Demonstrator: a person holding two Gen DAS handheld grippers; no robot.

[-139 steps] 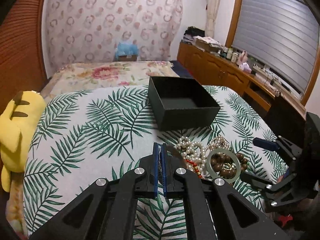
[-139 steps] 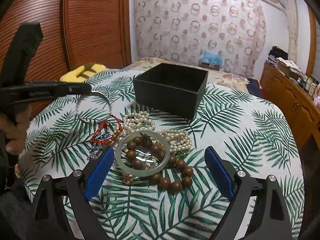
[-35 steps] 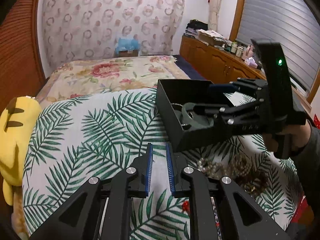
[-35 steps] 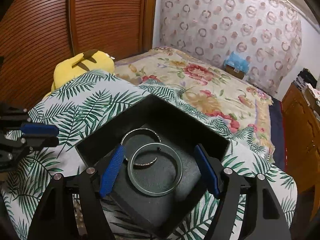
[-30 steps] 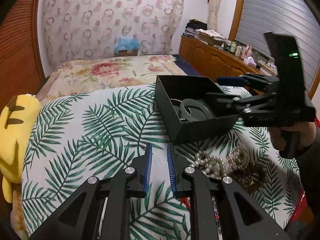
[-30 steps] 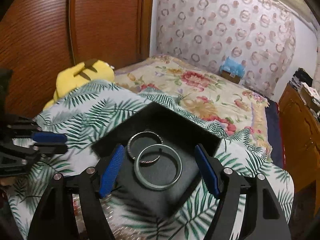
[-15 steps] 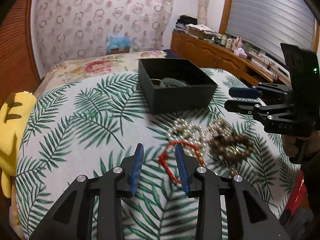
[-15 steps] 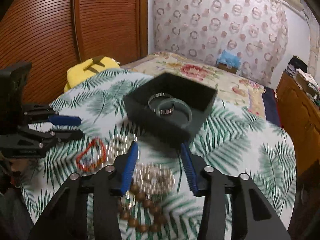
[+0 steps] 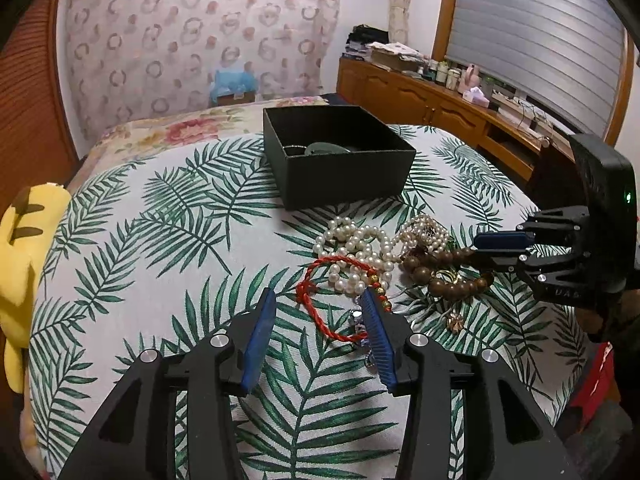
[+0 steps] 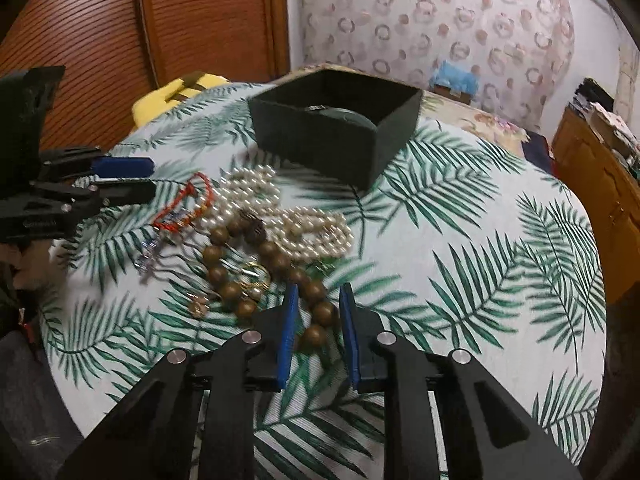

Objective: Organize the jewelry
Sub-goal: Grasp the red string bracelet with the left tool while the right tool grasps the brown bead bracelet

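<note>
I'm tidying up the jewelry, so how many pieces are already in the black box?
2 visible: a pale green bangle and, at its left, a thin silver bangle, both low in the black box. The box's near wall hides most of the floor, so more may be hidden.

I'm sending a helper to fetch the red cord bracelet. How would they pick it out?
Find the black box on the leaf-print tablecloth; the jewelry heap lies just in front of it. The red cord bracelet sits at that heap's edge beside the pearl strands, the only twisted red loop, not beads.
</note>
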